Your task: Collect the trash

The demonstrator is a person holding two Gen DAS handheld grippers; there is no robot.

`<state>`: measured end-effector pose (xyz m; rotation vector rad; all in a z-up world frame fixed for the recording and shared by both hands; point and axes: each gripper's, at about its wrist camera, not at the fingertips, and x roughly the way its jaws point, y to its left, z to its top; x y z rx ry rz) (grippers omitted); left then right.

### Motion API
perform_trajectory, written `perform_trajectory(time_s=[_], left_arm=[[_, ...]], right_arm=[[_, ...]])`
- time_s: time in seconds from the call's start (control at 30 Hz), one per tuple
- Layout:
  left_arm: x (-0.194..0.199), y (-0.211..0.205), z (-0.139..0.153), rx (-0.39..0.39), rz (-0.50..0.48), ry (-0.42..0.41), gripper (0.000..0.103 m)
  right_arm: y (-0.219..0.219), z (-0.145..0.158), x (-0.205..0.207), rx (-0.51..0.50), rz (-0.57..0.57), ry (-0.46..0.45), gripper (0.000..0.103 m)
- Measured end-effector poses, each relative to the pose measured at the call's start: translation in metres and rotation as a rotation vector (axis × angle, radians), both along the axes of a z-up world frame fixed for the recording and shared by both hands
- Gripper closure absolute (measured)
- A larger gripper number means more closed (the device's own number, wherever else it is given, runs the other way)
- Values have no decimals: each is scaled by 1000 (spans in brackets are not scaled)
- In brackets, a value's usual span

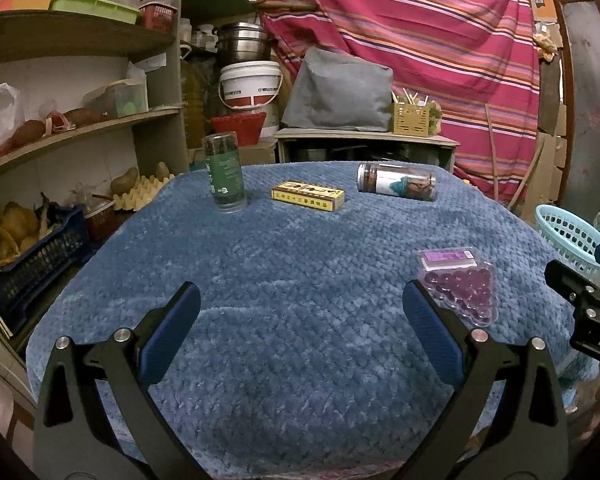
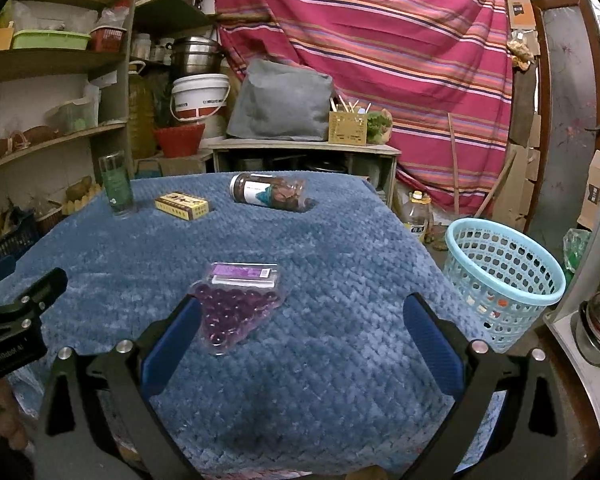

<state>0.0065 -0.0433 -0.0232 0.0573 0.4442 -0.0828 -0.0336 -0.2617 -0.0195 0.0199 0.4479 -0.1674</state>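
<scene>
Both grippers, left gripper (image 1: 300, 312) and right gripper (image 2: 300, 316), are held spread and empty; four items are seen on the surface (image 2: 320, 360), with the pack (image 2: 236, 304) at centre frame nearest the basket (image 2: 504, 276).

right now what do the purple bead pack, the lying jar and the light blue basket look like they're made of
Triangular pack of purple beads: clear glossy plastic blister, likely, since the beads show through and it glints.
Jar lying on its side: see-through body, plastic or glass, cannot tell; silvery cap, apparently metal.
Light blue round basket: matte moulded plastic, with a regular grid of holes.
</scene>
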Motion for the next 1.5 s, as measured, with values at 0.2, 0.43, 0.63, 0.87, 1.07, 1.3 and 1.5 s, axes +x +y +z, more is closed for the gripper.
perform_trajectory(time_s=[0.2, 0.43, 0.63, 0.87, 1.07, 1.3, 1.5], left_arm=[[-1, 1, 1, -3, -5, -2, 5], [-2, 0, 1, -4, -2, -3, 5], [-2, 0, 1, -4, -2, -4, 5], [-1, 1, 1, -3, -2, -5, 5], [-3, 1, 2, 0, 1, -10, 5], [-3, 0, 2, 0, 2, -10, 5], [-4, -1, 3, 0, 3, -12, 5]], right_arm=[[0, 0, 0, -1, -1, -2, 4], [0, 1, 1, -1, -5, -5, 4], [1, 1, 1, -1, -7, -7, 4], [0, 2, 1, -2, -8, -9, 4], [0, 1, 1, -3, -7, -9, 4], [-1, 1, 0, -2, -6, -9, 4], [-1, 1, 1, -5, -8, -10, 4]])
